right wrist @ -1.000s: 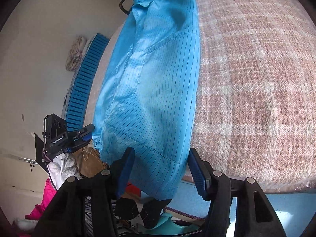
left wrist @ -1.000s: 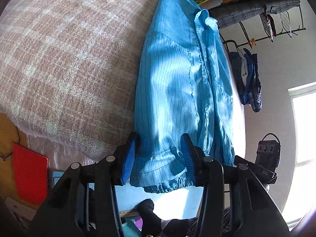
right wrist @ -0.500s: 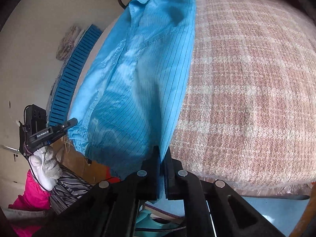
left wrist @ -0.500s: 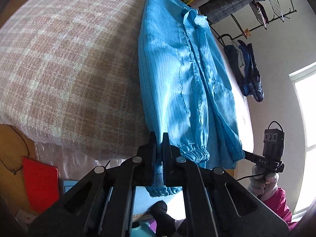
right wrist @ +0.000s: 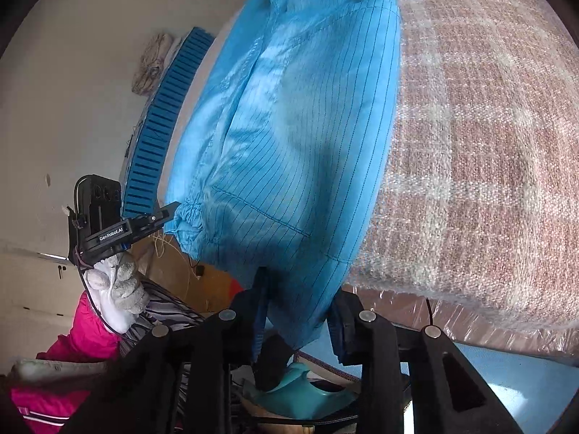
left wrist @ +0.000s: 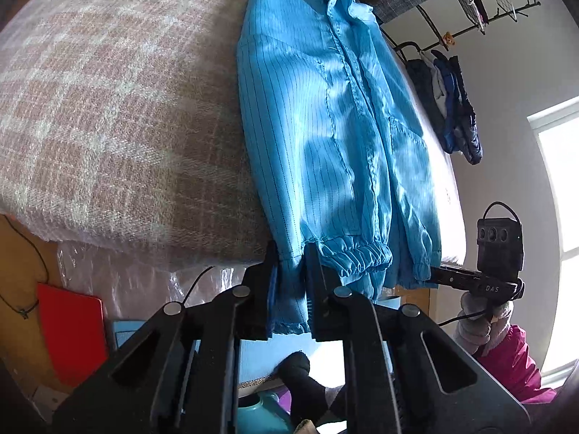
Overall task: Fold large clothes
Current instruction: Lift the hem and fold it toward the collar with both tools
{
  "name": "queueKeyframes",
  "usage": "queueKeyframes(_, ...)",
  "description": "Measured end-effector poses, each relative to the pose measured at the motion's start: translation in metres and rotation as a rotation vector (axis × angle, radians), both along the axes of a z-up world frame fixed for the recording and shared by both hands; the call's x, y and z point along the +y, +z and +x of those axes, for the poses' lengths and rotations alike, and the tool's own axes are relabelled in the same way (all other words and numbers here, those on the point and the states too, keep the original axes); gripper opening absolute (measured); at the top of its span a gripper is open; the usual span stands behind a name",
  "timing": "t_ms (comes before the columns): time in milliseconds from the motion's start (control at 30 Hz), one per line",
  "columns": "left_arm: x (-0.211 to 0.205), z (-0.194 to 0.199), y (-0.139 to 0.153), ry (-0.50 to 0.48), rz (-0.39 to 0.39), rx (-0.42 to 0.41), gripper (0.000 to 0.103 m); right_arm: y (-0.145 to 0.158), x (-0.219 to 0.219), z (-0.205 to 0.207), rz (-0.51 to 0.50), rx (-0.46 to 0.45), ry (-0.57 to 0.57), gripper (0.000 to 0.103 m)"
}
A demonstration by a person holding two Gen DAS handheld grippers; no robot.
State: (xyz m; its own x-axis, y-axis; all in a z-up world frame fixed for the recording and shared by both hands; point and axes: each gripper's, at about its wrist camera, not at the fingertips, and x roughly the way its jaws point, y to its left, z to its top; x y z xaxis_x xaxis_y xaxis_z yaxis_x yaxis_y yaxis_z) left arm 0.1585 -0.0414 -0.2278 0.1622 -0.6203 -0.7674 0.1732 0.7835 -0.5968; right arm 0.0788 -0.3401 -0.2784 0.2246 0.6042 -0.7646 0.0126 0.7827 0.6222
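A bright blue pinstriped jacket (left wrist: 325, 115) lies lengthwise on a pink plaid blanket (left wrist: 108, 108), its hem hanging over the near edge. My left gripper (left wrist: 289, 282) has its jaws slightly apart with the hem and an elastic cuff (left wrist: 354, 256) between them. My right gripper (right wrist: 298, 311) is partly open around the jacket's other hem corner (right wrist: 289, 181). Each gripper shows in the other's view: the right one (left wrist: 470, 278) at the jacket's right edge, the left one (right wrist: 144, 224) at its left edge.
A clothes rack (left wrist: 452, 18) with dark garments stands behind the bed. A window (left wrist: 557, 199) is at the right. A red folder (left wrist: 72, 336) and a teal object (right wrist: 300, 394) lie below the bed edge. A blue slatted panel (right wrist: 163, 123) leans on the wall.
Half a second ago both grippers were clamped shut on the hem. Now both sets of jaws have parted, the right more than the left, and the jacket sits a little closer.
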Motion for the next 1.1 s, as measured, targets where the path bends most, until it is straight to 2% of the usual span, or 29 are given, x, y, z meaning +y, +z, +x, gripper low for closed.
queueKeyframes(33,-0.001,-0.002,0.002,-0.005,0.009,-0.014,0.005,0.003,0.003,-0.001,-0.005,-0.012,0.001,0.016)
queueKeyframes(100,0.0,-0.005,0.006,-0.007,0.005,-0.028,0.004,0.01,0.004,-0.001,0.004,-0.032,-0.009,0.012)
queueKeyframes(233,0.01,-0.008,0.005,0.018,-0.016,-0.009,0.005,0.002,-0.011,0.0,0.007,-0.018,-0.027,0.013)
queueKeyframes(267,0.011,-0.007,0.003,0.021,-0.023,0.0,0.005,0.001,-0.011,0.001,0.013,-0.016,-0.026,0.015)
queueKeyframes(333,0.008,-0.006,0.0,0.008,-0.027,0.022,0.024,0.0,-0.013,0.001,0.024,-0.017,-0.021,0.019)
queueKeyframes(367,0.006,-0.007,-0.001,-0.004,-0.032,0.022,0.024,0.002,-0.01,0.001,0.034,-0.022,-0.018,0.021)
queueKeyframes(400,0.002,-0.007,-0.001,-0.02,-0.022,0.016,0.024,0.004,-0.007,0.002,0.044,-0.027,-0.015,0.028)
queueKeyframes(433,0.0,-0.006,-0.001,-0.031,-0.014,0.012,0.024,0.008,-0.01,0.002,0.046,-0.033,-0.016,0.04)
queueKeyframes(467,0.0,-0.006,0.0,-0.032,-0.025,0.014,0.024,0.011,-0.012,0.004,0.046,-0.039,-0.021,0.043)
queueKeyframes(567,0.002,-0.003,0.003,-0.024,-0.058,0.021,0.021,0.02,-0.023,0.006,0.054,-0.07,-0.049,0.043)
queueKeyframes(600,0.002,-0.001,0.003,-0.023,-0.061,0.019,0.012,0.019,-0.025,0.007,0.074,-0.064,-0.056,0.04)
queueKeyframes(633,0.002,0.0,0.004,-0.023,-0.065,0.018,0.007,0.016,-0.027,0.008,0.084,-0.053,-0.061,0.032)
queueKeyframes(667,0.002,0.001,0.004,-0.024,-0.069,0.018,0.007,0.013,-0.028,0.01,0.071,-0.039,-0.059,0.028)
queueKeyframes(733,0.0,0.0,0.007,-0.034,-0.075,0.009,0.005,0.008,-0.025,0.011,0.055,-0.025,-0.044,0.013)
queueKeyframes(800,-0.002,-0.001,0.013,-0.037,-0.087,-0.006,0.004,0.011,-0.023,0.011,0.06,-0.039,-0.043,0.006)
queueKeyframes(1000,0.003,0.008,0.035,0.006,-0.167,-0.032,0.003,0.028,-0.028,0.012,0.129,-0.103,-0.09,0.002)
queueKeyframes(1100,0.001,0.02,0.053,0.017,-0.193,-0.064,0.003,0.038,-0.031,0.019,0.133,-0.131,-0.101,0.002)
